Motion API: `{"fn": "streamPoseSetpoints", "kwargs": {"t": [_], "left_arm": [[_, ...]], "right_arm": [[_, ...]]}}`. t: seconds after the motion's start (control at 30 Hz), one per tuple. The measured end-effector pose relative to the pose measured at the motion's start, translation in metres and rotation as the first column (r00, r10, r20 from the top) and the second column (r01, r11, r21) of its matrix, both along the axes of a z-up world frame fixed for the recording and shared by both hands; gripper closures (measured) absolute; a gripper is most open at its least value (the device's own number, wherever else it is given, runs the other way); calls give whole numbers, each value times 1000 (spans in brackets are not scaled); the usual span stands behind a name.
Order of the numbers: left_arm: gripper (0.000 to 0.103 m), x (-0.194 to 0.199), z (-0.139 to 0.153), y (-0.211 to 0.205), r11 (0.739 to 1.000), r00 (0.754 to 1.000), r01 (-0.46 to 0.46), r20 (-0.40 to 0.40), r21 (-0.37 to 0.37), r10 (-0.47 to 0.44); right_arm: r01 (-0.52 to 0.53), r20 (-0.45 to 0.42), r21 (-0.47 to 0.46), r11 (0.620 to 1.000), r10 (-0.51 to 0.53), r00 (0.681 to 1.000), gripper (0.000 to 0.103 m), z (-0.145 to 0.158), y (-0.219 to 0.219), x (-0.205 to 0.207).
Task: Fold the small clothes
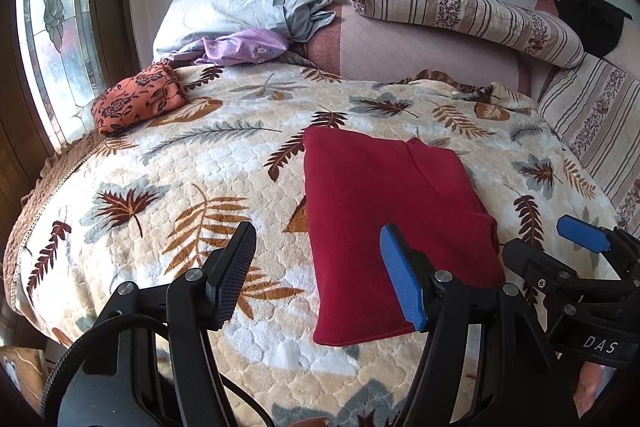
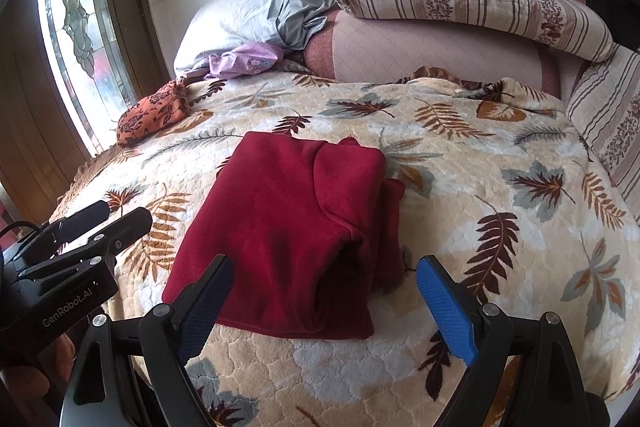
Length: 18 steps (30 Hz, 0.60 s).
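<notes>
A dark red garment point(image 1: 384, 211) lies folded into a rectangle on the leaf-patterned blanket point(image 1: 192, 171); it also shows in the right wrist view point(image 2: 288, 227). My left gripper point(image 1: 316, 267) is open and empty, hovering above the garment's near left edge. My right gripper point(image 2: 324, 291) is open and empty above the garment's near edge; it also shows at the right of the left wrist view point(image 1: 544, 239). The left gripper appears at the left of the right wrist view point(image 2: 116, 215).
An orange floral folded cloth point(image 1: 136, 99) lies at the bed's far left near the window point(image 1: 56, 27). A purple cloth point(image 1: 240, 47), a grey pillow point(image 1: 240, 3), a striped bolster point(image 1: 464, 11) and a black cloth point(image 1: 580, 15) sit at the head.
</notes>
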<state>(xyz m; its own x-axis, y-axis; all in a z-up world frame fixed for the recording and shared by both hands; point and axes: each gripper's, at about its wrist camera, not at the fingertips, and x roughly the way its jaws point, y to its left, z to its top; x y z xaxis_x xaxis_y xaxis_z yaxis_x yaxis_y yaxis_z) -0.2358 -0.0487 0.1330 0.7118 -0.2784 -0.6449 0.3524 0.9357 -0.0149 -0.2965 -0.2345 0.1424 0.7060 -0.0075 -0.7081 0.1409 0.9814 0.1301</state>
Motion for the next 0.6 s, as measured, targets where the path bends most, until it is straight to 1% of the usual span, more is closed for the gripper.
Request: {"fn": "streamPoseSetpoints", "kwargs": {"t": [0.6], "left_arm": [[38, 18, -10, -7, 1000, 1000, 5, -1, 9, -5]], "right_arm": [[17, -41, 23, 1000, -16, 999, 12, -14, -11, 18]]}}
